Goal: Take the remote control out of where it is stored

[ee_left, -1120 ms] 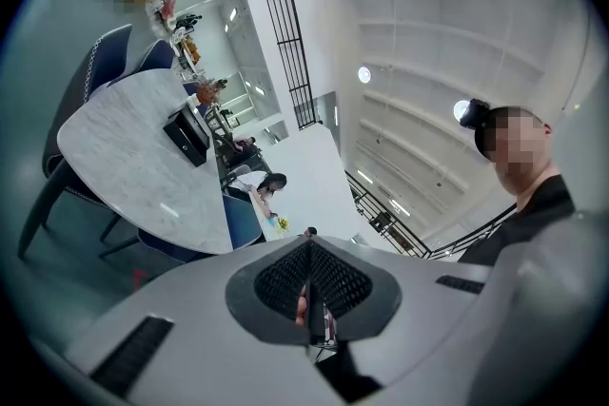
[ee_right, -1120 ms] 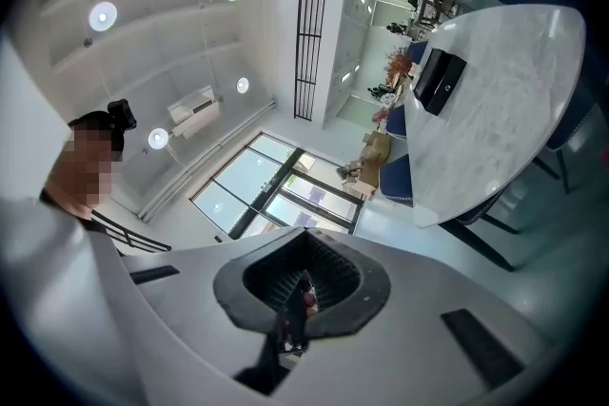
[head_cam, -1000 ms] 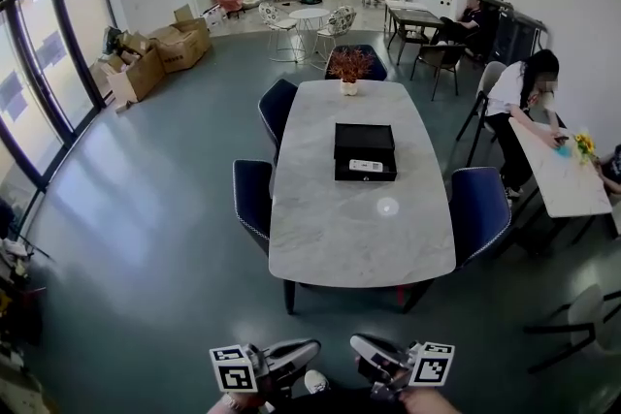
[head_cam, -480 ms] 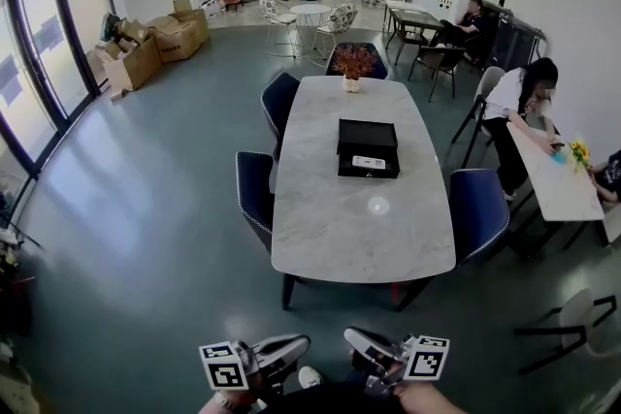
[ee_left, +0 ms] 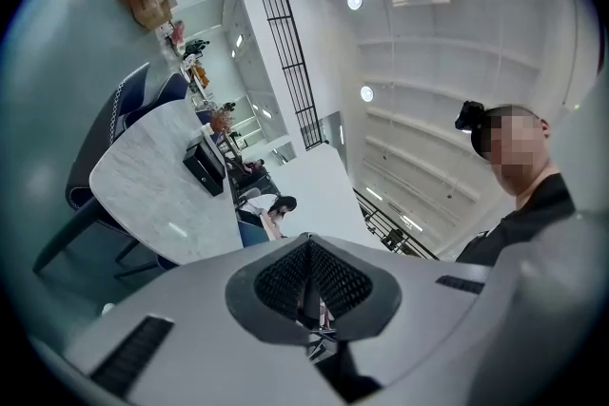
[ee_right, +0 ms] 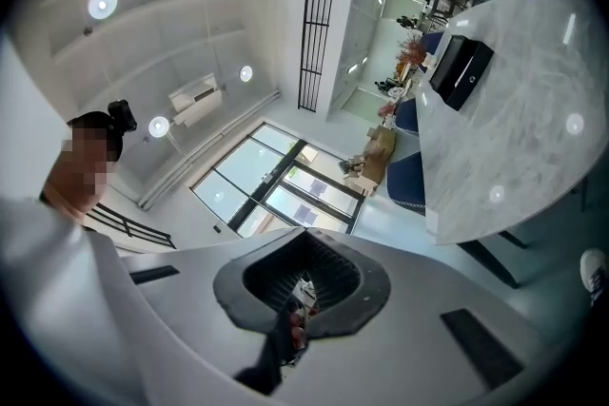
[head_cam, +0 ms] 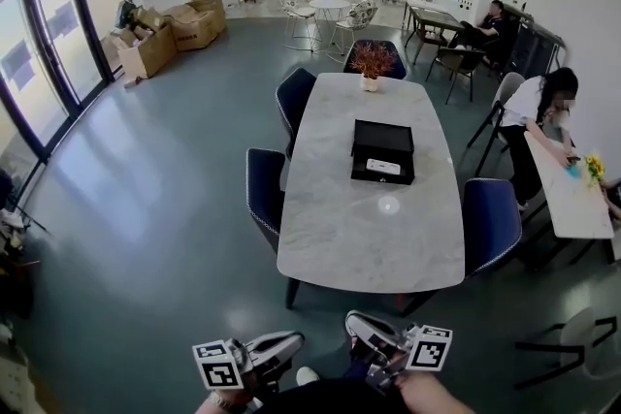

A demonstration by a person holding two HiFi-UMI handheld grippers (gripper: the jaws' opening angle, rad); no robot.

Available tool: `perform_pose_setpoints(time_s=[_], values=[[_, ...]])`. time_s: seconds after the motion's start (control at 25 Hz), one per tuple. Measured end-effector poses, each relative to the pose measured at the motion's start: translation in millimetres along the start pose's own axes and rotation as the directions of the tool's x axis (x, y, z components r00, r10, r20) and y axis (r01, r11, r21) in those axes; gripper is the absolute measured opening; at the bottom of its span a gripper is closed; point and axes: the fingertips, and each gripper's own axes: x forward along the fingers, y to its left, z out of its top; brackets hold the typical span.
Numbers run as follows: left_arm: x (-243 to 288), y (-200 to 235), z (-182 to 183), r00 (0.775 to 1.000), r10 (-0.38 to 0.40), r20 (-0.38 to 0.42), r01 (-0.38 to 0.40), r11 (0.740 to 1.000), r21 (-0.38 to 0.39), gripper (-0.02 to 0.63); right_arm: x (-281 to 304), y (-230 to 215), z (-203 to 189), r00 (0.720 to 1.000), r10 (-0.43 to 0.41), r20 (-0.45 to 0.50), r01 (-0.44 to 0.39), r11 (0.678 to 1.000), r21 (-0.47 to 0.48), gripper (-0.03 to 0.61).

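Right, approach step: left gripper (head_cam: 283, 346) & right gripper (head_cam: 366, 327) both pinched closed, empty, well short of table (head_cam: 335, 242). Next, I'd say: reach black box (head_cam: 382, 139), open a claw for remote (head_cam: 383, 167).

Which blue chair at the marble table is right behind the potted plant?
The blue chair at the far end of the marble table, just beyond the potted plant. The other three stand along the long sides, two left and one right.

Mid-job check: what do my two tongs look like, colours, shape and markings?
The left tongs and right tongs are light grey tapered shells with dark ribbed pads inside. Each carries a white cube with black square markers: left cube, right cube.
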Motion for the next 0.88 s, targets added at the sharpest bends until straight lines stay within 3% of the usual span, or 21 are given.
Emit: perform_pose_setpoints(time_s=[0.56,0.88], values=[[79,45,63,0.991,0.083,0.107,-0.084,0.996,0.007,0.008,35,-78,152,0.999,0.0,-0.034,-0.002,0.998,-0.063,0.008],[119,73,87,0.98,0.14,0.139,-0.139,0.99,-0.016,0.008,44,-152,244,0.993,-0.103,-0.057,0.089,0.975,-0.204,0.008]])
